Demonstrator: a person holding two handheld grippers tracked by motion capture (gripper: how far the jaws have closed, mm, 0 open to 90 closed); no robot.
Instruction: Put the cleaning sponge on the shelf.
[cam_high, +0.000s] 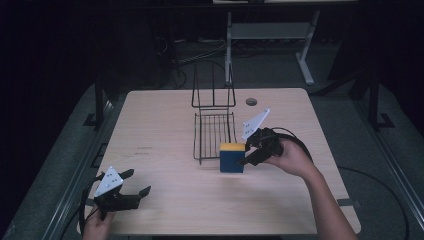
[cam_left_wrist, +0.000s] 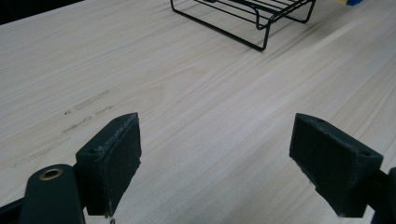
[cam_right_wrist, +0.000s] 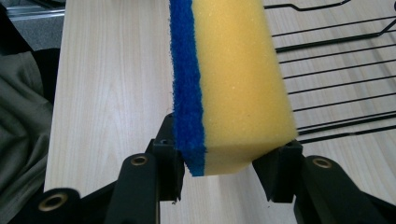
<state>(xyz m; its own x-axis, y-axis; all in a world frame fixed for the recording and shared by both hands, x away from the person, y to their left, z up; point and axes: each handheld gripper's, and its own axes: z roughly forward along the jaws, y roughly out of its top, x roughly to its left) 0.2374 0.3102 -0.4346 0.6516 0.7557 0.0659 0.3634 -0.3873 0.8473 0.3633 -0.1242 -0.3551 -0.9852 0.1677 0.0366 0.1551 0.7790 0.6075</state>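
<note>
Sponge (cam_right_wrist: 233, 84), yellow foam with a blue scrub face, stood on edge near the middle of the desk (cam_high: 165, 200), just beside the wire rack (cam_high: 214, 131) at its near right corner. The right gripper (cam_high: 250, 150) had its jaws closed on the sponge's end, squeezing the foam. It looked light, soft and springy; a hold across its flat faces should suit. The left gripper (cam_high: 137, 182) hovered at the near left, jaws wide open, holding nothing.

A dim lab or test room: a bare wooden bench (cam_high: 165, 125) stands on grey carpet (cam_high: 280, 67), with loose cables (cam_high: 200, 55) on the floor and a white desk frame (cam_high: 270, 32) behind.
</note>
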